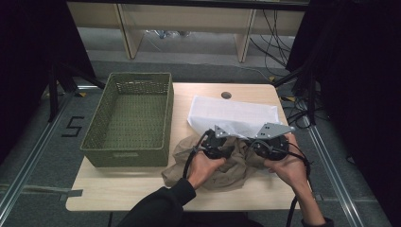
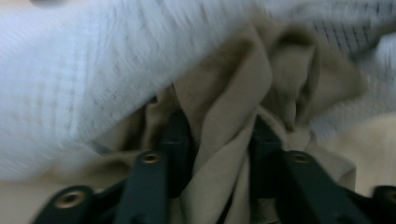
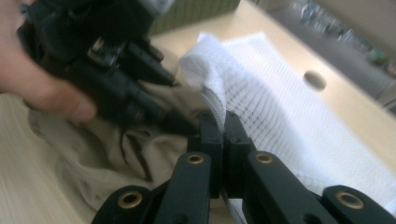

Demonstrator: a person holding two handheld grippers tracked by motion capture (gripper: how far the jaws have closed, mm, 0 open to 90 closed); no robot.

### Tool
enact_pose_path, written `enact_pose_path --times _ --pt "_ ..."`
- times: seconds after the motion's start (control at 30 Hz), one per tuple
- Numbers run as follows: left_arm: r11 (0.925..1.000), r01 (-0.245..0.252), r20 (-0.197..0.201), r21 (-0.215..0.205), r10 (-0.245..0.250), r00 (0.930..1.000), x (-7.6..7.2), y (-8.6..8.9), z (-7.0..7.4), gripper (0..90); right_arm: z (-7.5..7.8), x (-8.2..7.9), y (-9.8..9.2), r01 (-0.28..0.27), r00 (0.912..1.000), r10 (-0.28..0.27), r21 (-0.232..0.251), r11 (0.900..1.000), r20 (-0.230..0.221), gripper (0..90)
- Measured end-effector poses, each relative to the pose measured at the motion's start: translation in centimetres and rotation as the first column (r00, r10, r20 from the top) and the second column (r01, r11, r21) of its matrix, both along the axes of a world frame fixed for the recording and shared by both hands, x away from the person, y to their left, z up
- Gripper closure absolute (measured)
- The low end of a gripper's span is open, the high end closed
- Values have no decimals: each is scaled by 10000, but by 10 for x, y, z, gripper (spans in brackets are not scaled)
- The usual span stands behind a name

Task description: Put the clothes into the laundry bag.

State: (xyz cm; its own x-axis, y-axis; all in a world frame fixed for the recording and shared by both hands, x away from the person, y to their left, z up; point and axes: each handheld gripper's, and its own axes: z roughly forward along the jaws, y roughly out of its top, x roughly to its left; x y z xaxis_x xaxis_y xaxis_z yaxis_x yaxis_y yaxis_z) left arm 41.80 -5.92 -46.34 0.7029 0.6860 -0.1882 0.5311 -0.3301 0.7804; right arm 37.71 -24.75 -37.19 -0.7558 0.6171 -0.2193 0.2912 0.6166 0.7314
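A crumpled tan cloth (image 1: 227, 172) lies at the table's front, with a white checked cloth (image 1: 236, 113) spread behind it and overlapping it. Both hands hold their grippers over the spot where the two cloths meet. In the left gripper view a thick fold of tan cloth (image 2: 224, 93) stands between the parted jaws of my left gripper (image 2: 219, 140), under the white cloth (image 2: 70, 70). My right gripper (image 3: 224, 130) is shut on the lifted edge of the white cloth (image 3: 280, 107). My left gripper (image 3: 183, 105) reaches in from the left, close to the right one's tips.
A green woven basket (image 1: 127, 151) stands on the left half of the wooden table (image 1: 118, 189). A round cable hole (image 1: 226, 95) sits near the table's far edge. Black curtains and cables flank the table, with shelving legs behind it.
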Motion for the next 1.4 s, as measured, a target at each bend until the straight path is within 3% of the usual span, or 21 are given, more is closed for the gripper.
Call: enact_pose_path --times 0.1,0.2,0.3,0.37,0.47,0.53,0.57,0.6,0.67,0.7,0.77,0.83,0.87,0.93,0.97,1.0,1.07,1.13,1.27,1.33,1.4 --pt "9996 298 -202 -11 -298 9994 -7 0 0 521 -14 2 -1 18 9991 -29 -258 9997 -421 900" --pt "9958 711 -698 -570 -750 9947 -16 8 15 416 -19 3 -3 76 9979 -92 -248 9997 -636 900" --pt "9973 687 251 -256 -680 9974 -19 24 35 354 -20 3 -6 248 9975 -257 -151 9996 -665 900" --pt "9989 384 505 -253 -370 9980 -13 40 46 337 -19 2 -7 266 9977 -276 -164 9995 -625 900" --pt "9952 641 -32 738 -640 9979 -2 52 44 245 -19 3 -6 235 9974 -247 -177 9996 -670 900" --pt "9816 953 -412 1654 -897 9951 5 56 33 216 -19 4 -5 129 9982 -140 -197 9997 -576 900" --pt "9798 1058 -816 1699 -930 9923 6 55 25 224 -19 4 -5 165 9981 -177 -208 9996 -591 900" --pt "9749 1413 -1024 1722 -1250 9869 5 55 18 334 -19 4 -5 107 9985 -119 -241 9997 -535 900" --pt "9660 1674 -902 1971 -1521 9842 -2 49 9 565 -20 4 -4 215 9977 -225 -174 9996 -636 900" --pt "9707 1700 -900 1697 -1565 9836 -7 43 6 632 -21 4 -4 140 9979 -156 -248 9996 -633 900" --pt "9590 2293 -1028 1663 -2144 9713 -16 33 6 729 -22 4 -2 168 9967 -186 -234 9996 -785 900" --pt "9563 2383 -873 1695 -2262 9701 -24 21 5 755 -25 5 -1 82 9970 -99 -234 9997 -773 900" --pt "9571 2434 -942 1574 -2308 9684 -26 15 6 760 -25 4 -1 101 9963 -123 -265 9996 -846 900" --pt "9804 1872 -994 611 -1807 9785 -30 5 3 774 -27 4 1 -52 9964 23 -330 9994 -851 900" --pt "9832 1734 -771 572 -1688 9826 -31 0 3 785 -28 3 2 -19 9962 -8 -305 9995 -876 900" --pt "9772 1925 -540 900 -1882 9806 -30 -2 4 793 -28 3 3 -138 9962 110 -320 9994 -867 900" --pt "9911 1316 -510 219 -1303 9902 -27 -5 3 808 -29 2 4 -171 9959 142 -321 9993 -891 900" --pt "9959 899 -416 -118 -904 9950 -21 -3 5 820 -27 -1 2 -134 9953 114 -205 9997 -963 900" --pt "9933 1123 -501 -272 -1136 9923 -22 0 1 793 -27 -7 -6 -215 9942 204 -90 9997 -1052 900" --pt "9905 1320 -871 -374 -1349 9870 -27 0 -1 700 -33 -9 -9 -101 9924 93 -62 9999 -1229 900" --pt "9868 1615 -557 137 -1605 9855 -37 7 5 537 -41 -9 -11 -75 9898 47 -186 9998 -1427 900"
